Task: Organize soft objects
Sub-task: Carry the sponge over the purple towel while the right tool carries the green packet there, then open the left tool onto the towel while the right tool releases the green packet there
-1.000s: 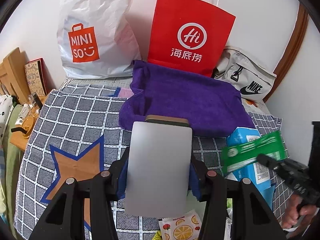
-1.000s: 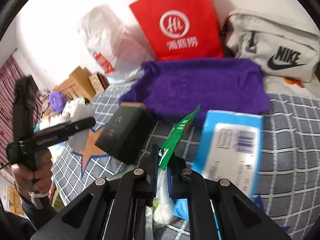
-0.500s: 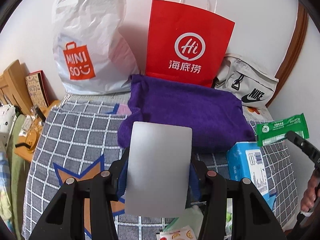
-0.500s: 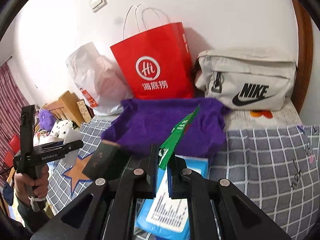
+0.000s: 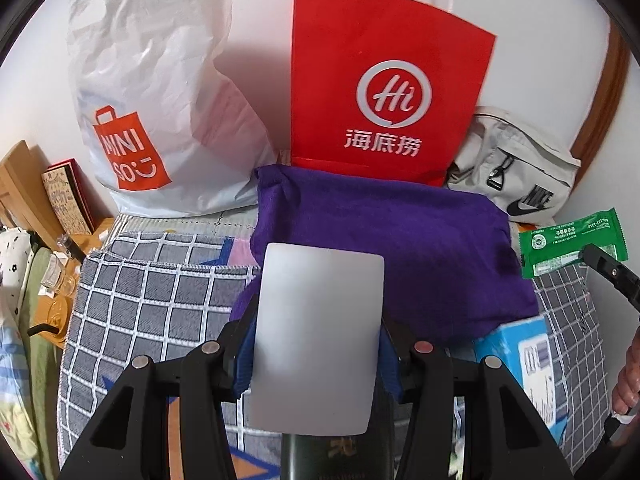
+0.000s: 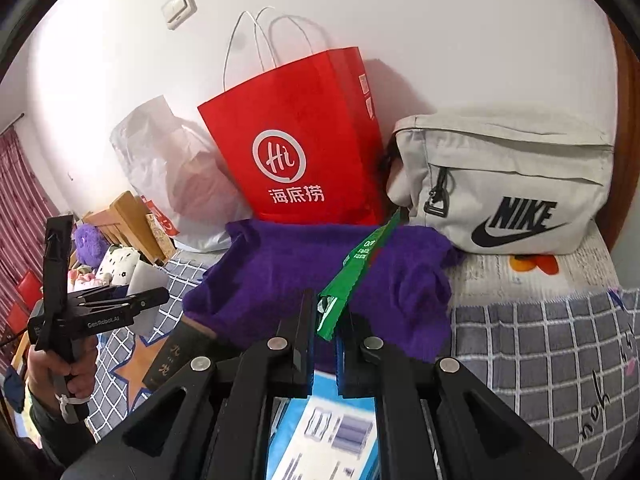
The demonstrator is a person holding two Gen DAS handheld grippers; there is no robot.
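Green packet (image 6: 362,266) pinched edge-on between the closed fingers of the right gripper (image 6: 323,334), held up in the air over the purple towel (image 6: 320,280); seen flat from the left wrist view (image 5: 572,242) at the far right, above the checked blanket (image 5: 160,300). Pale grey-white pack (image 5: 318,338) clamped between the blue-padded fingers of the left gripper (image 5: 316,340), its broad face turned to the camera and hiding the fingertips; a dark green box (image 5: 336,456) with gold characters just under it, whether gripped too cannot tell. Same dark box (image 6: 176,354) visible from the right wrist view beside the left gripper (image 6: 124,304), itself carried by a hand (image 6: 64,368) at the left edge.

Purple towel (image 5: 400,248) spread on the bed against the foot of the red paper bag (image 5: 384,88), which stands upright at the wall. White Miniso plastic bag (image 5: 160,92) to the left of the red bag, touching it. Off-white Nike pouch (image 6: 508,184) to the right of the red bag, resting on the bed near the towel's corner. Blue tissue pack (image 5: 524,364) lying on the blanket at the towel's near right edge, directly below the right gripper in its own view (image 6: 324,432).
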